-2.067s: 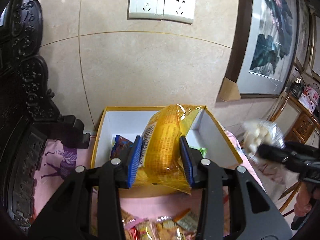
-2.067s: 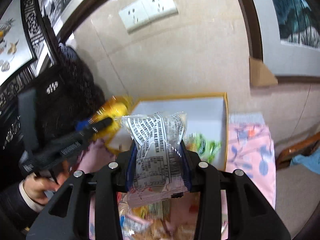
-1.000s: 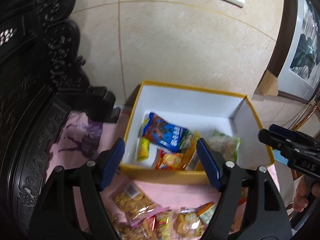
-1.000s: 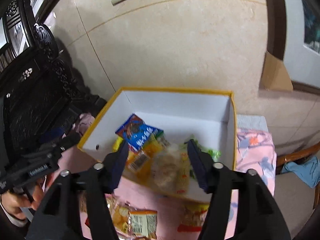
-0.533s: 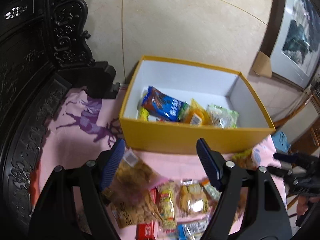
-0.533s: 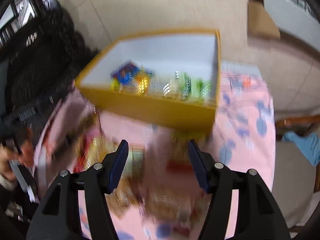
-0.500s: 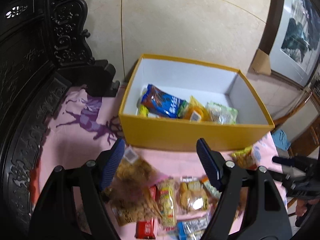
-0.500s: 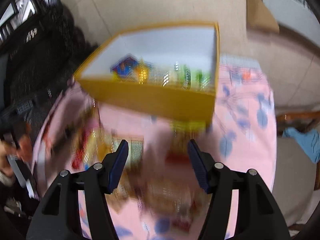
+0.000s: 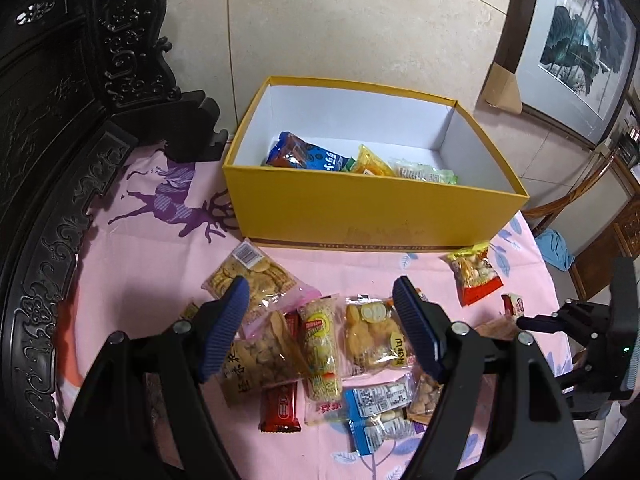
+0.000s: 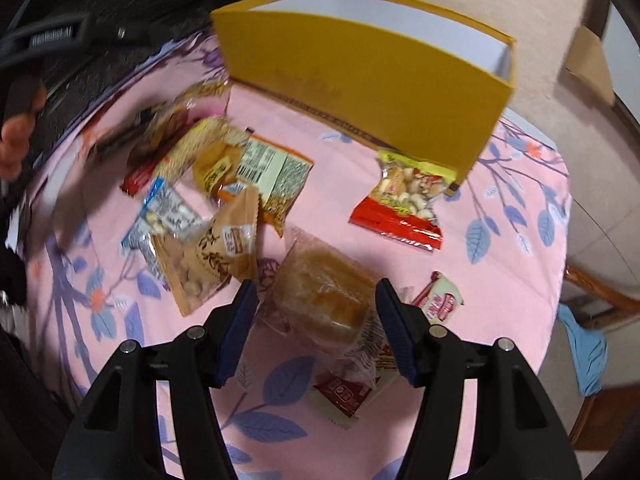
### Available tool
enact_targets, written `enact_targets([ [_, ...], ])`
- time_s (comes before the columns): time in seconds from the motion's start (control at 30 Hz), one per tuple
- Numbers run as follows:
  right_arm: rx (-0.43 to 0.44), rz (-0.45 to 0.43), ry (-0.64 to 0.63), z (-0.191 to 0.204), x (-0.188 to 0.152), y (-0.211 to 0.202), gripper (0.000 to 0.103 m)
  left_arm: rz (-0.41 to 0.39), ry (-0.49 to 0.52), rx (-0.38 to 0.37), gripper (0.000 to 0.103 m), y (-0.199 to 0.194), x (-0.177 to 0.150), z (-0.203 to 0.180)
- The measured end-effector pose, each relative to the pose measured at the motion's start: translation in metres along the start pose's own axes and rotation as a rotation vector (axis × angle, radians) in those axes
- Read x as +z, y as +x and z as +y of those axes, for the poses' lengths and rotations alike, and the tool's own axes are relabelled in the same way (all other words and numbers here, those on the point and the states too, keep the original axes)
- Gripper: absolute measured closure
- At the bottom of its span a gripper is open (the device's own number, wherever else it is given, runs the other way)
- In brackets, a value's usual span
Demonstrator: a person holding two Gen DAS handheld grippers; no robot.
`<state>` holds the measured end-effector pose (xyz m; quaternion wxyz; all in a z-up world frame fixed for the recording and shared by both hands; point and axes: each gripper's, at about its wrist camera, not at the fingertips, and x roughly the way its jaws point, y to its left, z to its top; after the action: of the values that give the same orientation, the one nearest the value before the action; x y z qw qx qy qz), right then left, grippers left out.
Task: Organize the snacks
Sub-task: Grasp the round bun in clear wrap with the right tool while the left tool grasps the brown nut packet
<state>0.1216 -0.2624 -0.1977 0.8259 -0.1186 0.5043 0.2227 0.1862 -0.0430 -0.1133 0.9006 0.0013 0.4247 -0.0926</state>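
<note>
My left gripper [image 9: 320, 332]: jaws apart, empty, over the snack pile [image 9: 320, 344] mid-table.
My right gripper [image 10: 316, 332]: jaws apart around a bread pack [image 10: 320, 300], not squeezing.
Box [image 9: 360, 216]: at the table's far edge, holding some snacks.

The yellow matt cardboard box [image 9: 372, 216] stands on a pink printed cloth [image 9: 160, 264]; the clear glossy plastic snack packets [image 9: 320, 344] shine; dark carved wooden furniture [image 9: 60, 128] looks polished.
</note>
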Motion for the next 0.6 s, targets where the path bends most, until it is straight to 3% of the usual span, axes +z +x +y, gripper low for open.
enact_targets([
  [0.1,-0.020,0.004,-0.049,0.004,0.000,0.007,0.039,-0.002,0.006,-0.002,0.027,-0.002,0.000,-0.002],
  [0.23,-0.038,0.031,-0.105,0.008,0.001,0.015,0.030,0.001,0.012,-0.010,0.027,-0.003,-0.002,-0.005],
  [0.37,-0.078,0.041,-0.187,0.016,-0.001,0.021,0.029,0.010,0.015,-0.017,0.027,-0.002,-0.008,-0.006],
  [0.5,-0.107,0.032,-0.192,0.012,0.000,0.023,0.046,0.021,0.035,-0.028,0.027,-0.002,-0.018,-0.011],
  [0.6,-0.095,0.037,-0.165,0.007,0.004,0.021,0.052,0.034,0.060,-0.041,0.027,0.000,-0.026,-0.019],
])
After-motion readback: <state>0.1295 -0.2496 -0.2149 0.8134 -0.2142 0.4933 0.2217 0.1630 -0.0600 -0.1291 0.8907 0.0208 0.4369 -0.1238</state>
